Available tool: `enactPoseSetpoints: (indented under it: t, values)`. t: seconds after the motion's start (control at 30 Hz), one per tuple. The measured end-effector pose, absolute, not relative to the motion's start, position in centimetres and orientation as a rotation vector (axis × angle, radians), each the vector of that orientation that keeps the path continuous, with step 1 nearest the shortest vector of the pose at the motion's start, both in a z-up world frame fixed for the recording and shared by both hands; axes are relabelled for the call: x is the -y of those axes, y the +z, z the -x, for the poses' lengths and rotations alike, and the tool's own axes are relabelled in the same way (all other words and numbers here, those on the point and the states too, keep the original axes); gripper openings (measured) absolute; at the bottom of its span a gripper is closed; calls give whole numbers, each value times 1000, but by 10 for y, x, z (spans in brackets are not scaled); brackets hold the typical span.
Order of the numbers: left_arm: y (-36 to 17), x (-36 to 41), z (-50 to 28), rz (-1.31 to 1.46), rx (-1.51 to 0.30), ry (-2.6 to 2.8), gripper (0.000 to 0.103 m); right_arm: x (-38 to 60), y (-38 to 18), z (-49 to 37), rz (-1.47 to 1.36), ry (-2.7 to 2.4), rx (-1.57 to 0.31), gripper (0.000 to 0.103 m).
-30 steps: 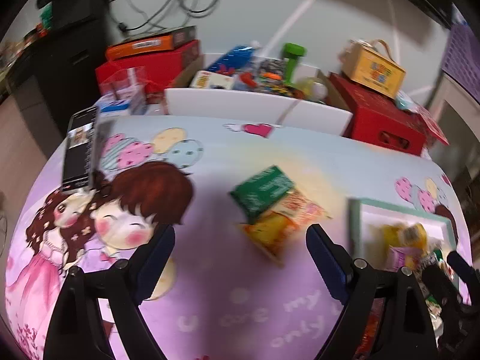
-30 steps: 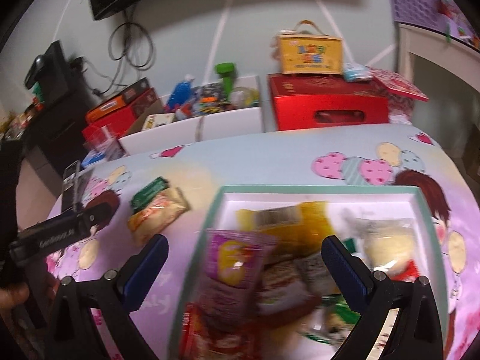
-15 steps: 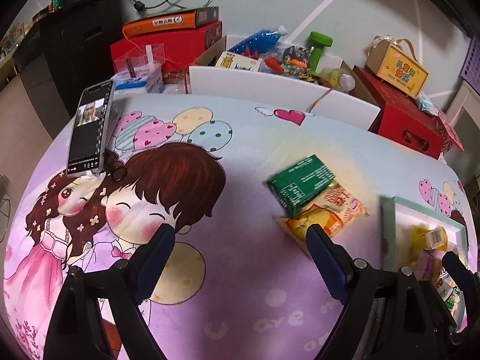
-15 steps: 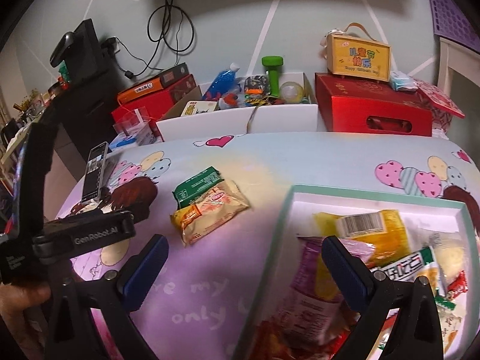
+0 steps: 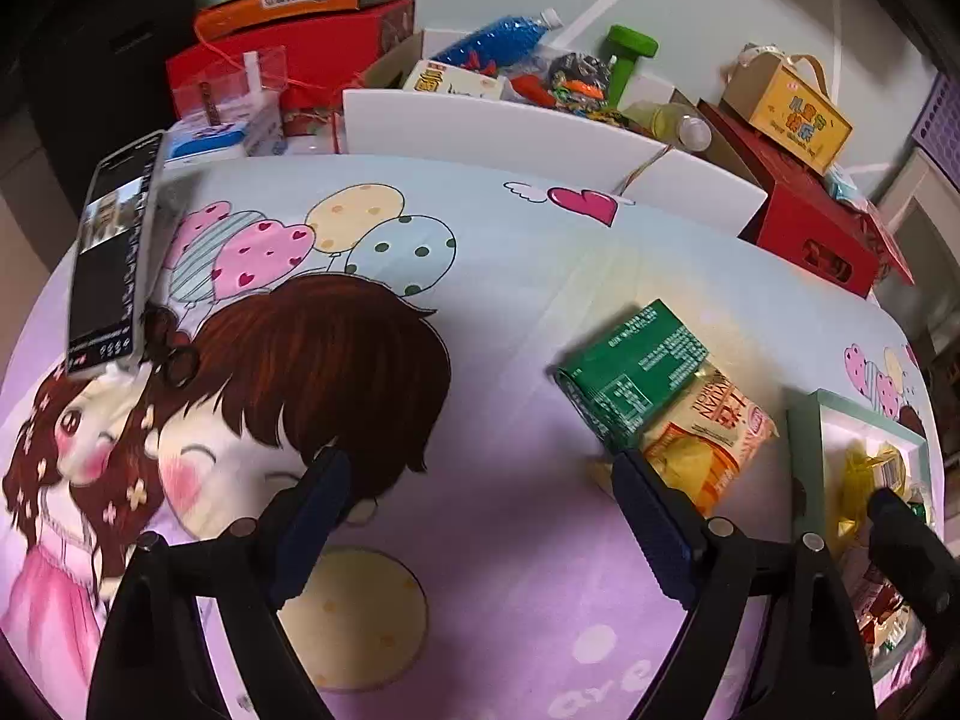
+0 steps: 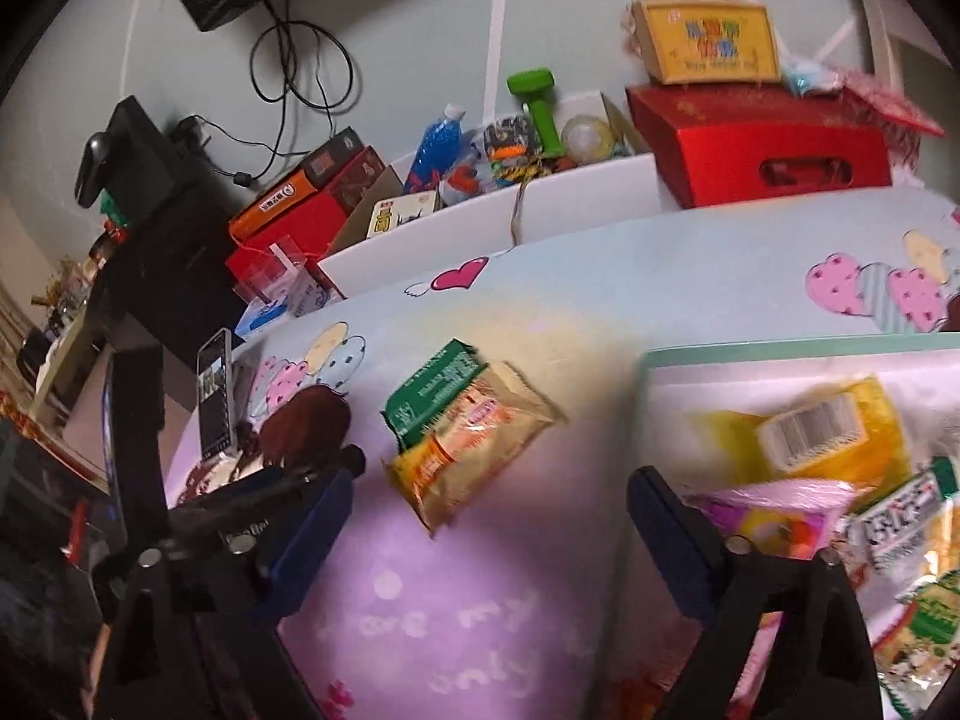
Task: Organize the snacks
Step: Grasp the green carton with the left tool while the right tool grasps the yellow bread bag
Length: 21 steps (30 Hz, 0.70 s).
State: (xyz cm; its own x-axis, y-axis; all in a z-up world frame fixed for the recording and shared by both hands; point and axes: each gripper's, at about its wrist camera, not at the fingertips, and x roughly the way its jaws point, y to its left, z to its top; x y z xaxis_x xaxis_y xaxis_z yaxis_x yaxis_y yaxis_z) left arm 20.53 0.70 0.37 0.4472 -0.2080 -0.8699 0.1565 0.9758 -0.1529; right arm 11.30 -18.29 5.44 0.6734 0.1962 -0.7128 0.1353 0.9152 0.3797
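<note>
A: Where do the snacks lie on the desk [image 5: 510, 276]?

B: A green packet [image 5: 630, 375] rests partly over an orange-and-cream packet [image 5: 711, 441], both just left of the mint-rimmed tray [image 6: 780, 354]. Inside the tray sit a yellow packet [image 6: 840, 438] and a pink one [image 6: 774, 504].

A: And the claws?

B: The left claw [image 5: 480, 516] stands open and empty, just short of the green packet. The right claw [image 6: 486, 534], its jaws having just narrowed, gapes empty over the tray's left rim. A phone [image 5: 114, 258] leans far left of the tray.
</note>
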Motion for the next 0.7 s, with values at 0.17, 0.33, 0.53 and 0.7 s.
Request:
enactPoseSetpoints:
  t: [0.17, 0.33, 0.53, 0.7]
  values:
    - [6, -13, -221, 24, -1092, -251, 89, 169, 63, -138, -355, 0, -883, 83]
    - [8, -16, -231, 35, -1119, -298, 89, 168, 49, -165, -426, 24, -977, 75]
    - [9, -17, -246, 60, -1133, -322, 90, 167, 25, -184, -448, 20, -1088, 72]
    - [8, -13, -257, 81, -1151, -336, 90, 167, 13, -196, -439, -28, -1131, 67]
